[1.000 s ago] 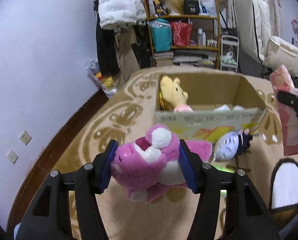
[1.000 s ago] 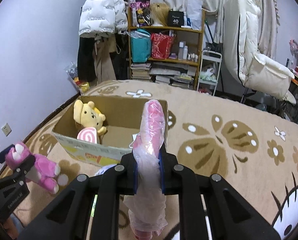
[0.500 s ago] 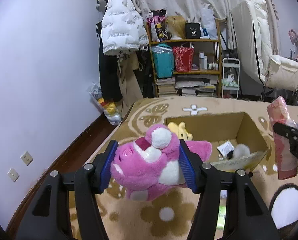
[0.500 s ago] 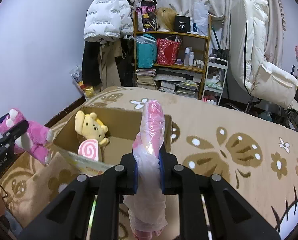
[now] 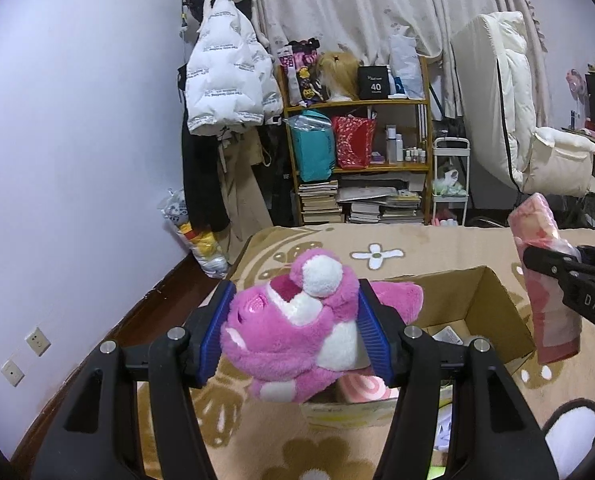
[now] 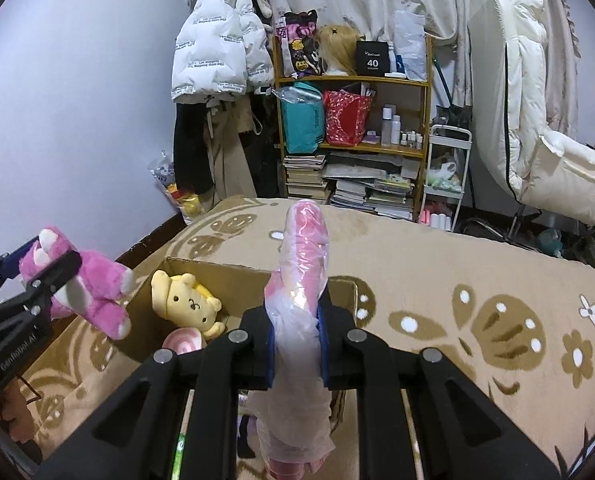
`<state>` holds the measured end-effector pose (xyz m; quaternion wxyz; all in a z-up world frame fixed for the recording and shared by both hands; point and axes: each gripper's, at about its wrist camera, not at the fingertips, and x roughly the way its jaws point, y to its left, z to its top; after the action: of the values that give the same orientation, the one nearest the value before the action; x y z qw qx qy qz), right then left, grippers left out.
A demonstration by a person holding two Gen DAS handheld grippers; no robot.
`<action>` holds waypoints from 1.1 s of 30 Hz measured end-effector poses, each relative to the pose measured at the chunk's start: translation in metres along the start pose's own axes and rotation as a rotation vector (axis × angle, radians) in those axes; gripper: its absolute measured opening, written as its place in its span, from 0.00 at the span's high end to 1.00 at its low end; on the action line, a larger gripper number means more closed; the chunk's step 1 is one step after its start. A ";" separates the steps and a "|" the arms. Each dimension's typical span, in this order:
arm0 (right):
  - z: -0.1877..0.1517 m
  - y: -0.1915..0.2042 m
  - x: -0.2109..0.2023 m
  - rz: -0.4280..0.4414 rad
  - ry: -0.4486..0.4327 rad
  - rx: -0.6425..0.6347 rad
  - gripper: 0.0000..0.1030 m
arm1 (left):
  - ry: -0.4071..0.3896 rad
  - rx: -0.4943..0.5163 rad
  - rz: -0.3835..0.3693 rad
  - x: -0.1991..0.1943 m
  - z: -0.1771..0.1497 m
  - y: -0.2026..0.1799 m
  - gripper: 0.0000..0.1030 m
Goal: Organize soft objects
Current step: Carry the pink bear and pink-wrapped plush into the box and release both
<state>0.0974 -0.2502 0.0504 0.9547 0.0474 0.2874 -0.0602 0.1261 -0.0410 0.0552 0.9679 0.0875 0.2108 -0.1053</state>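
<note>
The left hand-held gripper (image 5: 293,332) is clenched on a pink plush bear (image 5: 297,332), its blue pads (image 5: 213,332) pressing the toy's head from both sides so that the white nose points up and a pink limb juts out to the right. From the right wrist view the same bear (image 6: 85,292) hangs in the air at the left, above the near left corner of the cardboard box (image 6: 145,312). The right hand-held gripper (image 6: 297,340) is clamped tight on a pink soft bundle wrapped in clear plastic (image 6: 301,280), which stands upright between the fingers, its rounded top above them and its lower end hanging below them. In the left wrist view that bundle (image 5: 545,280) shows at the right edge, held over the right side of the box (image 5: 497,304). The open box sits on a tan carpet with brown and white flower patterns (image 6: 457,280). Inside it a yellow plush dog (image 6: 185,300) leans in the far left corner, and a pink-and-white swirl plush (image 6: 181,340) lies just in front of it. Beyond the carpet stand a wooden shelf of bags, bottles and books (image 6: 361,128), a white puffer jacket hanging on the wall (image 6: 217,48) and a cream recliner chair (image 6: 537,132).
</note>
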 end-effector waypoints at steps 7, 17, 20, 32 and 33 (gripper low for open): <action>-0.003 -0.008 0.023 0.060 0.011 0.023 0.83 | 0.021 -0.016 -0.061 0.024 -0.010 -0.008 0.43; -0.008 -0.015 0.043 0.062 0.009 0.044 0.83 | 0.065 -0.024 -0.117 0.046 -0.020 -0.013 0.42; -0.009 -0.014 0.047 0.073 0.019 0.044 0.83 | 0.092 -0.030 -0.147 0.052 -0.022 -0.016 0.41; -0.013 -0.029 0.053 0.071 0.099 0.084 0.47 | 0.166 -0.005 -0.118 0.064 -0.033 -0.023 0.28; -0.013 -0.030 0.051 0.068 0.103 0.087 0.44 | 0.168 -0.006 -0.114 0.064 -0.033 -0.022 0.24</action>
<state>0.1281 -0.2826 0.0098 0.9373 0.1014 0.3313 -0.0378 0.1645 -0.0657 -0.0045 0.9395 0.0812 0.2960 -0.1517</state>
